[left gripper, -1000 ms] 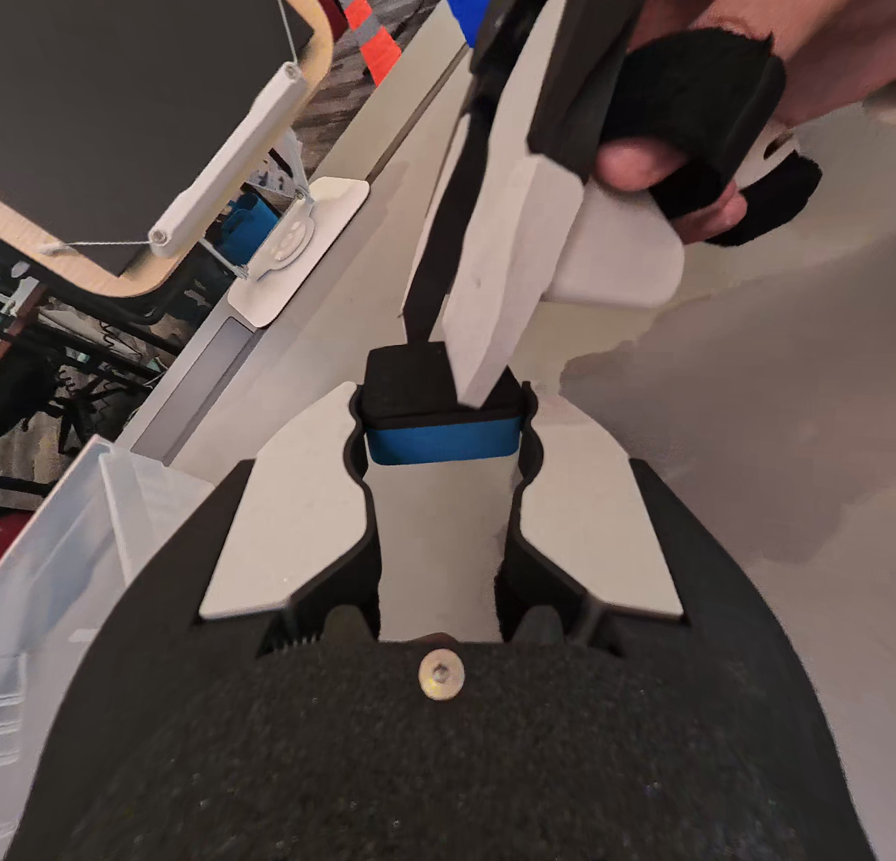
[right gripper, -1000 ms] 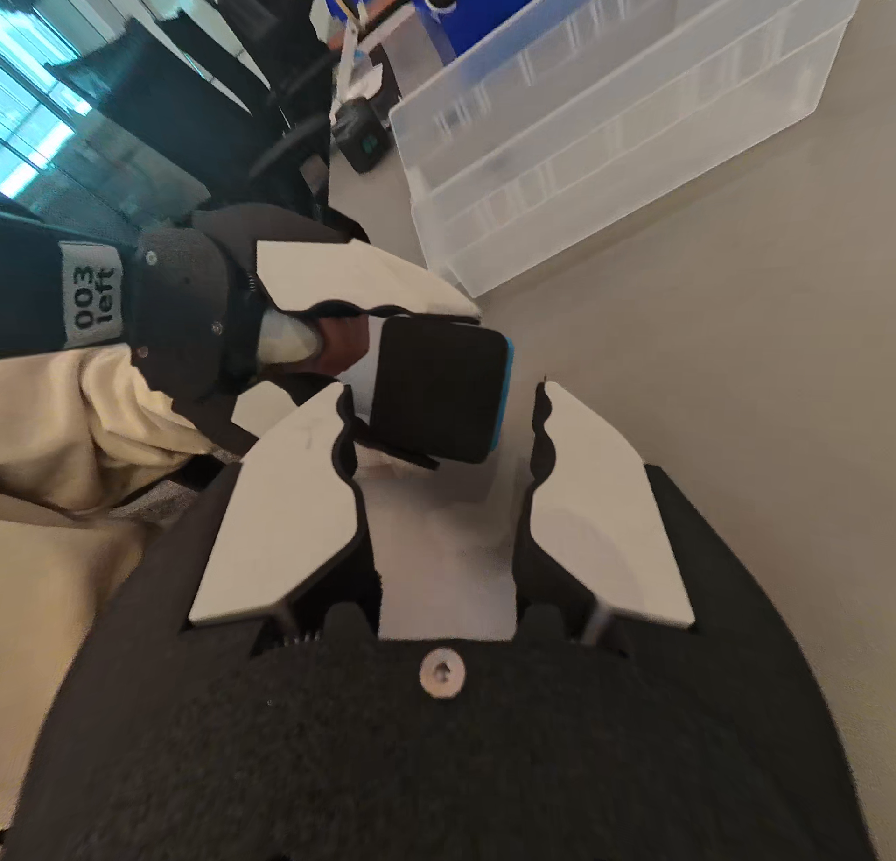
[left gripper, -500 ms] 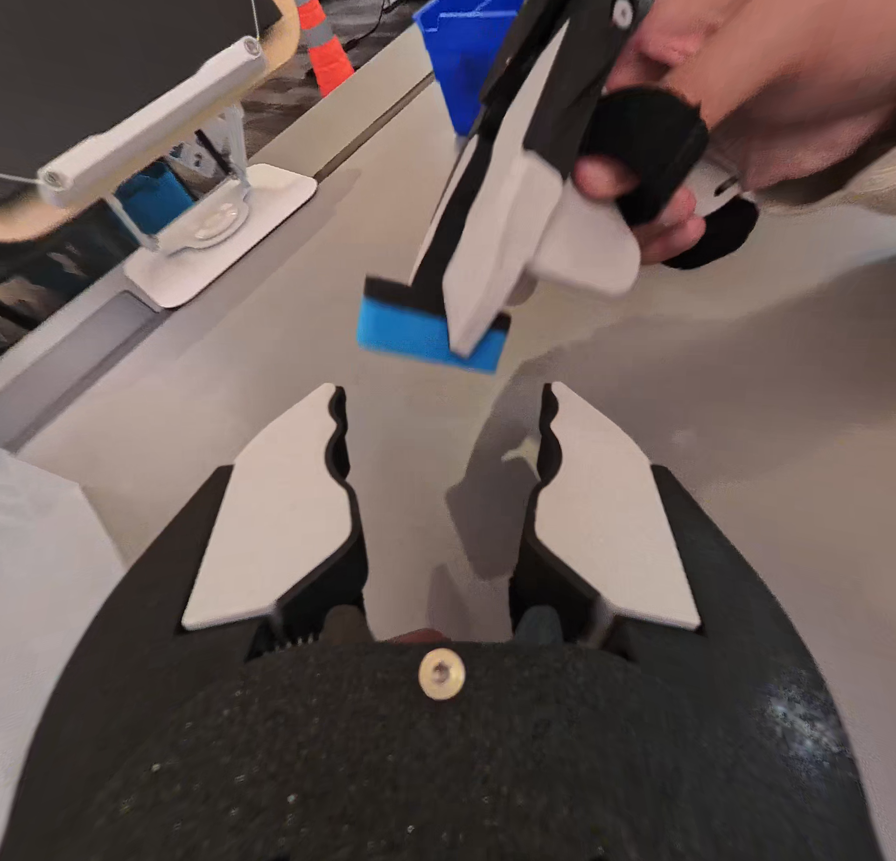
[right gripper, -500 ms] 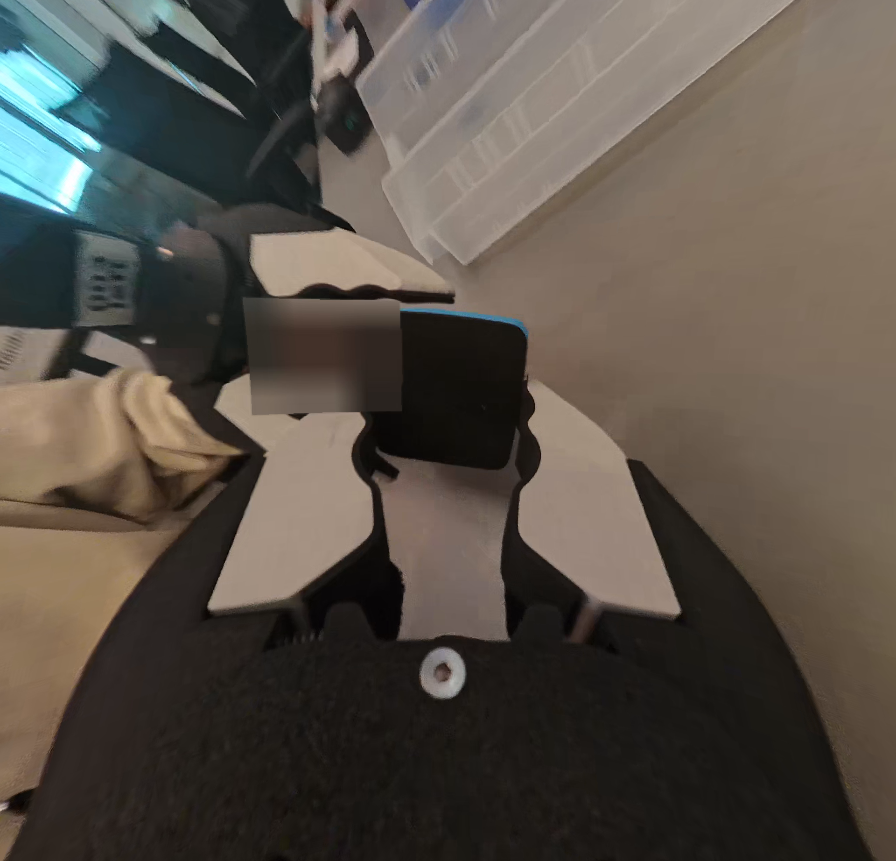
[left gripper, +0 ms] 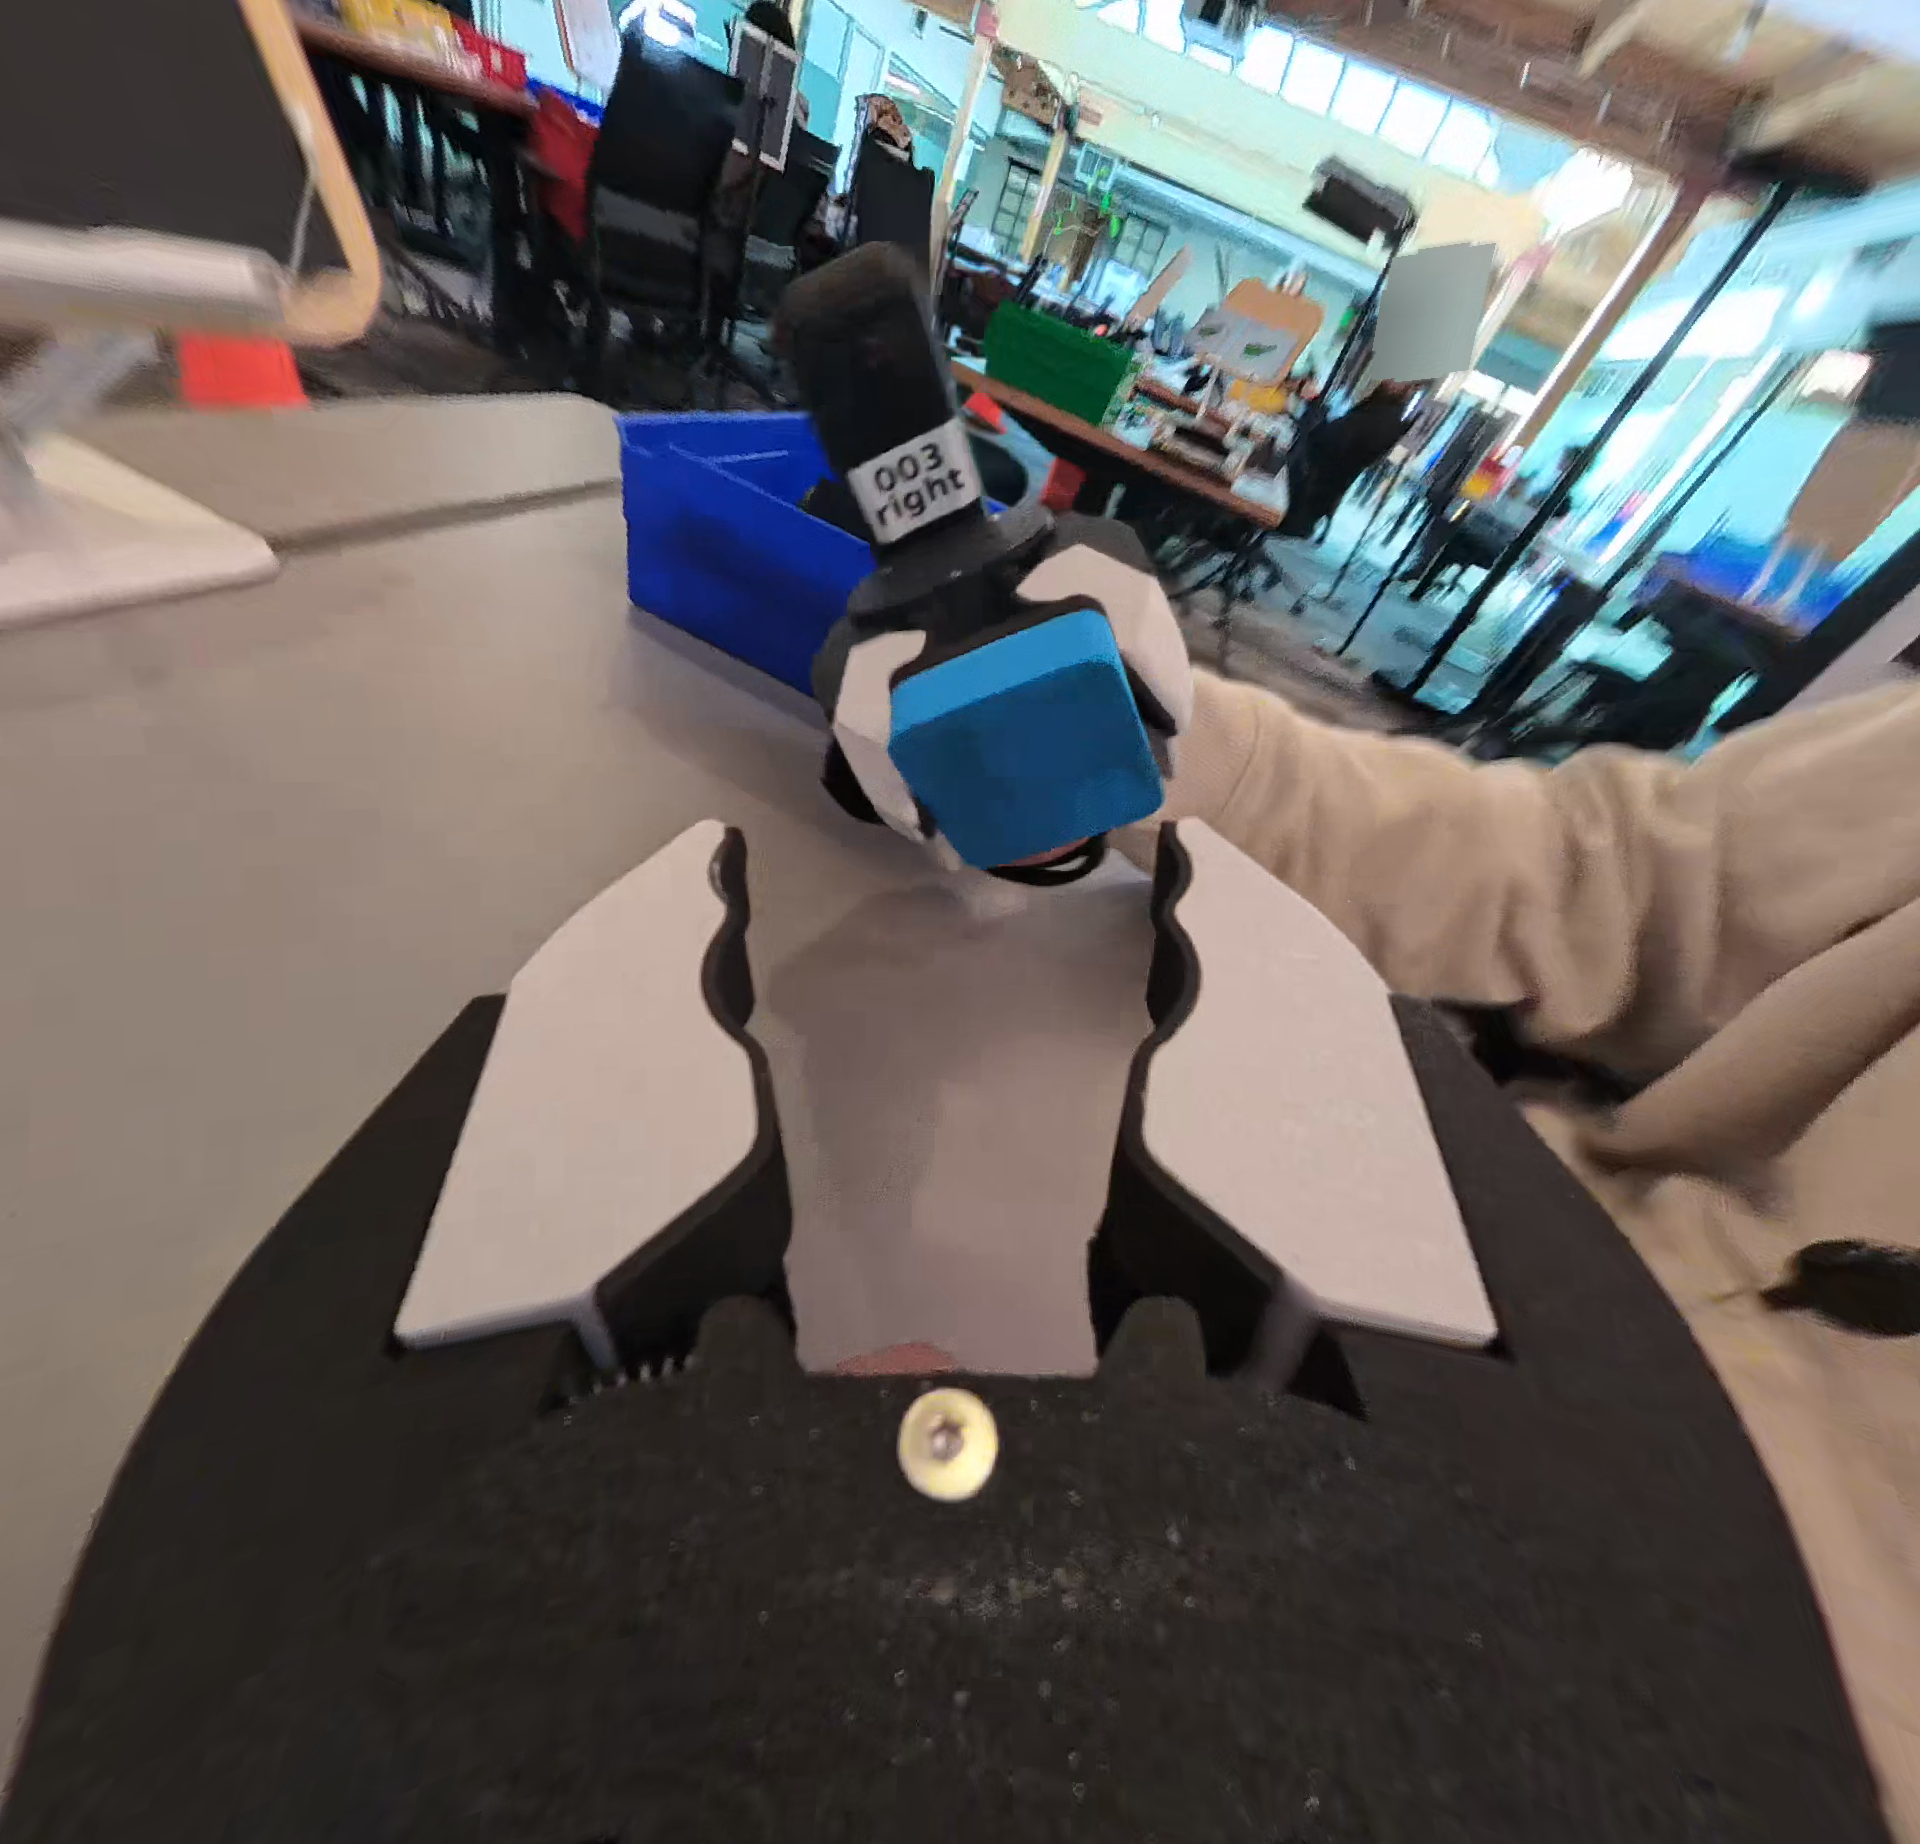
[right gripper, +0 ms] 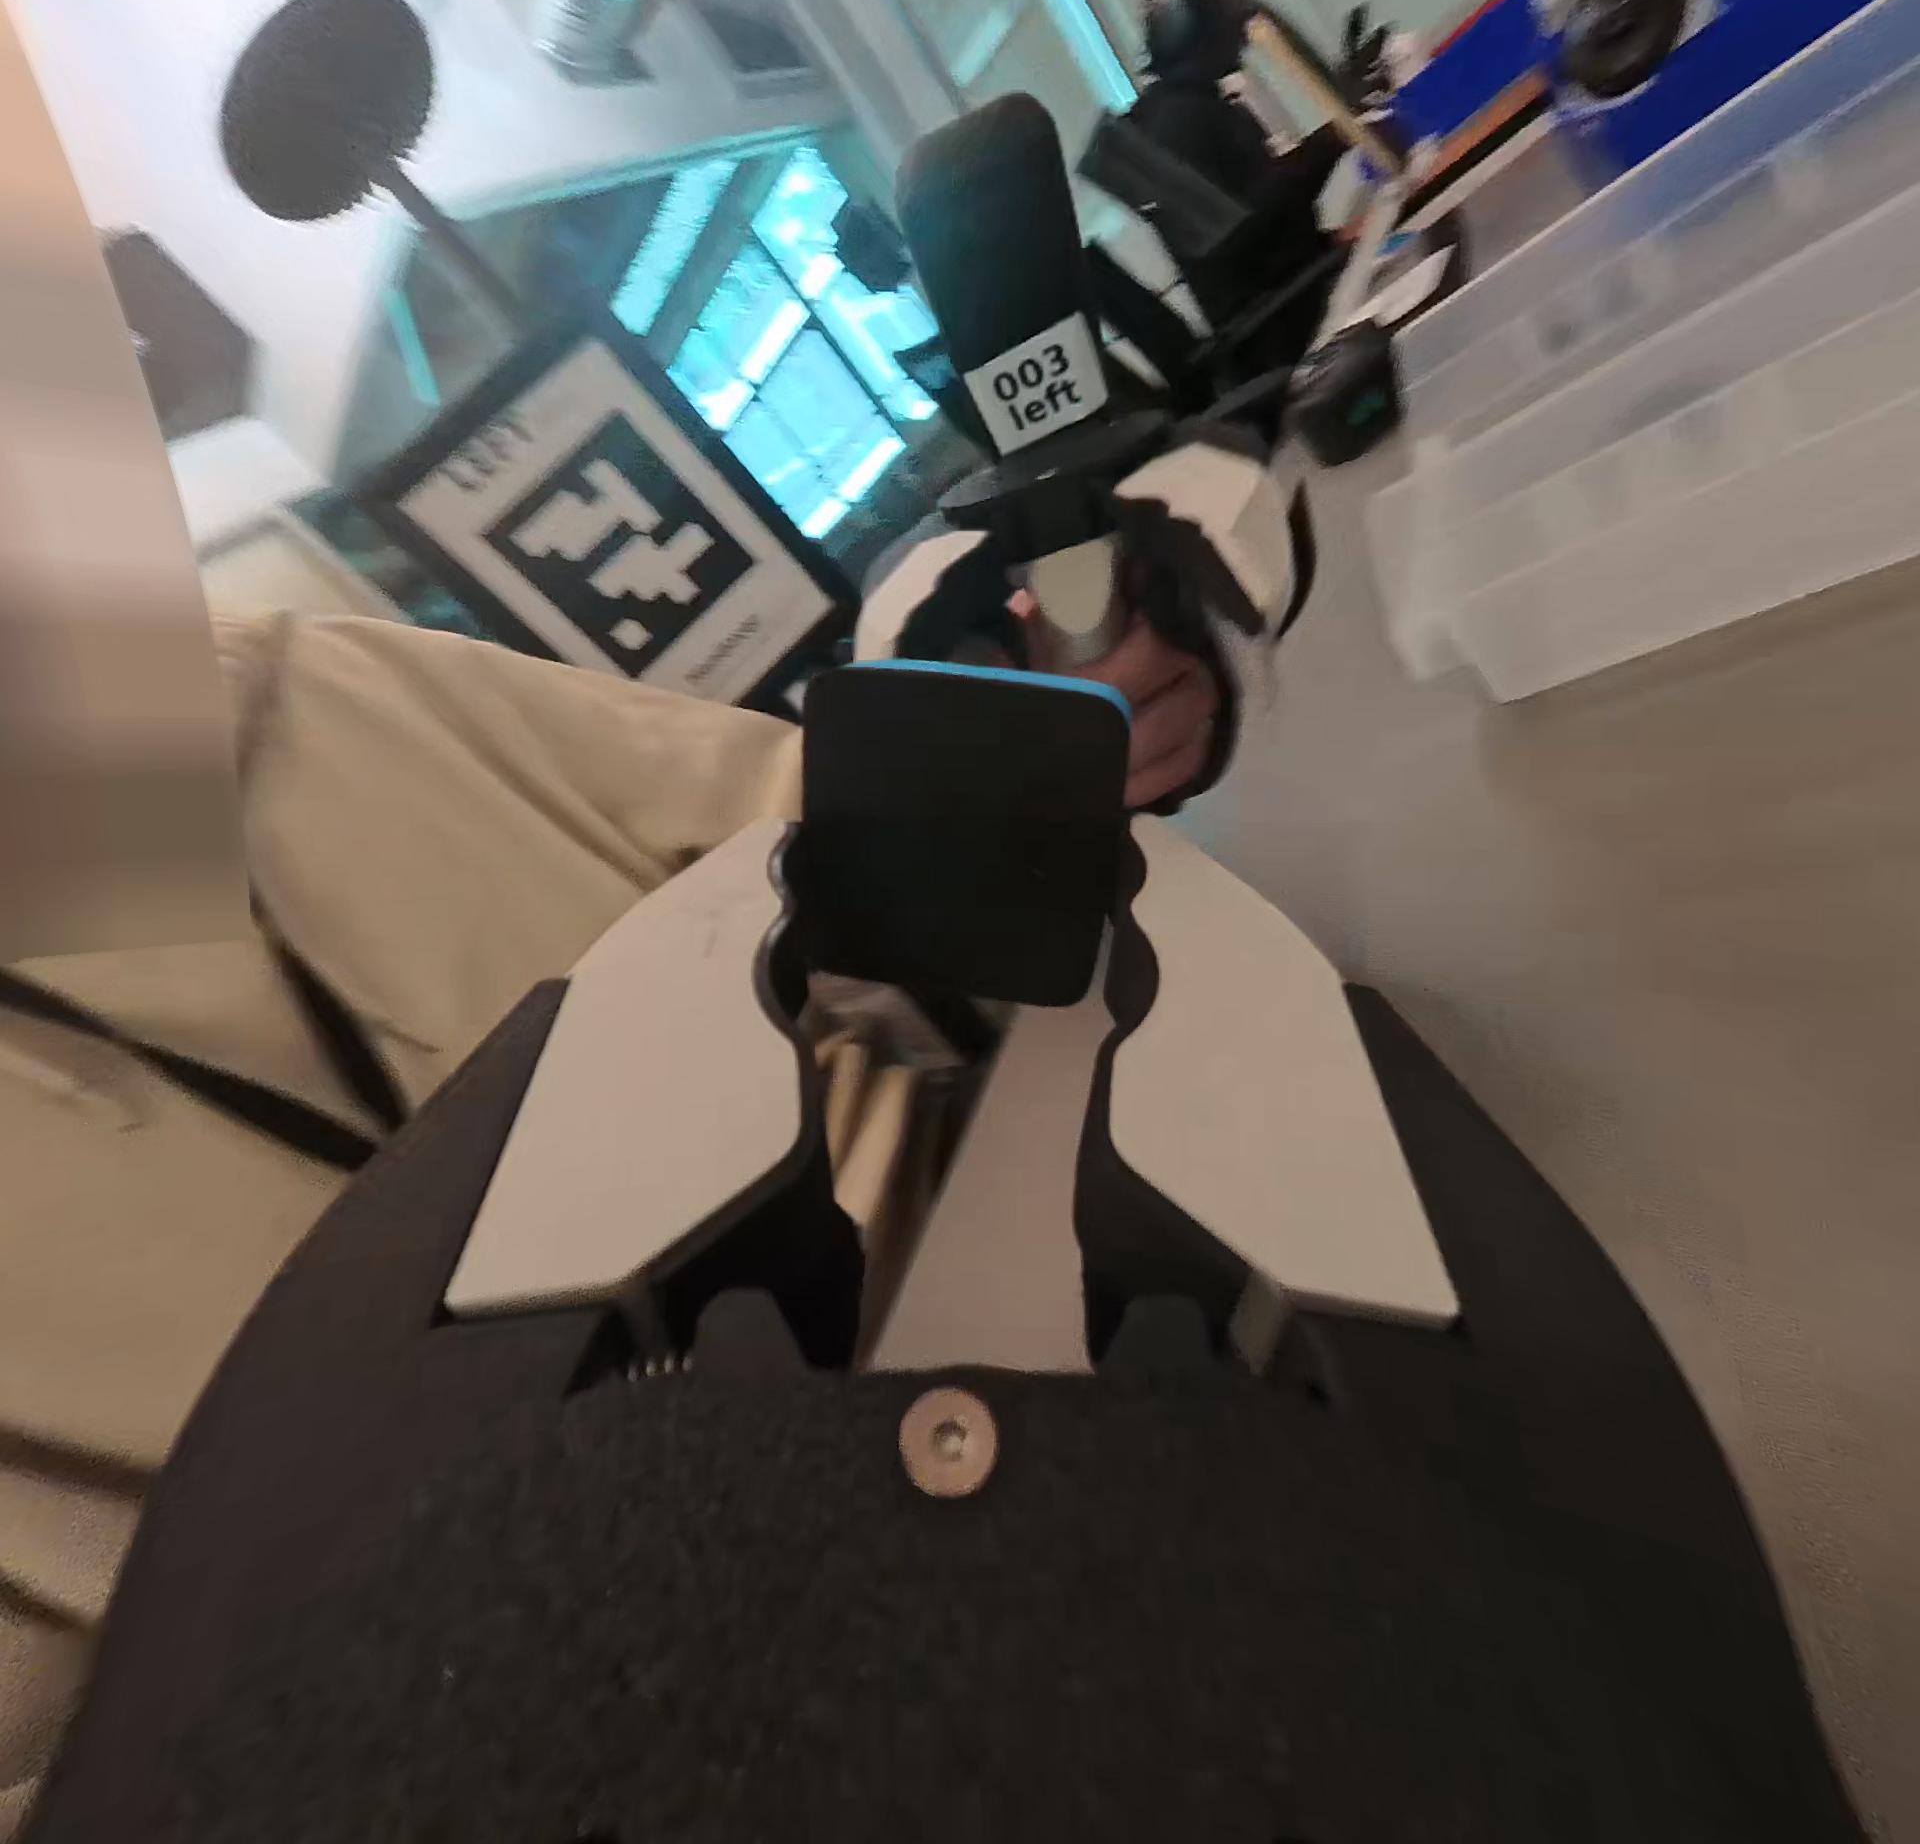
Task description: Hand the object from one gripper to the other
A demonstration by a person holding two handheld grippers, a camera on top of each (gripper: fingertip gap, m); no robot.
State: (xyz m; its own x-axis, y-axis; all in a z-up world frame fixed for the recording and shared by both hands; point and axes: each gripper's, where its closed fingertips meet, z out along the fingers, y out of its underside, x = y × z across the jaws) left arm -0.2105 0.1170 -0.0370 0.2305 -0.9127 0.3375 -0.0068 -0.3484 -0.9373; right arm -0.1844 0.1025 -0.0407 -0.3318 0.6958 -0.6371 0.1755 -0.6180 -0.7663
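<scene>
The object is a small block, blue on one face point(left gripper: 1023, 734) and black on the other point(right gripper: 961, 828). My right gripper point(right gripper: 951, 859) is shut on it, and the black face looks back at its camera. In the left wrist view the right gripper point(left gripper: 997, 693) holds the block in the air just beyond my left fingertips, blue face toward me. My left gripper point(left gripper: 945, 854) is open and empty, a short way from the block without touching it. It also shows in the right wrist view point(right gripper: 1081, 568), behind the block, held by a hand.
A blue bin point(left gripper: 727, 537) stands on the grey table point(left gripper: 312, 755) behind the right gripper. A clear plastic drawer box point(right gripper: 1662, 340) lies on the table at the right. A beige sleeve point(left gripper: 1507, 859) reaches in from the right. A white stand base point(left gripper: 104, 537) is at far left. Some 4 centimeters of space lies between my two pairs of fingers.
The left gripper held the block one second ago. The right gripper shut on it, the left one opened and let go, and both have since drawn apart and tilted upward.
</scene>
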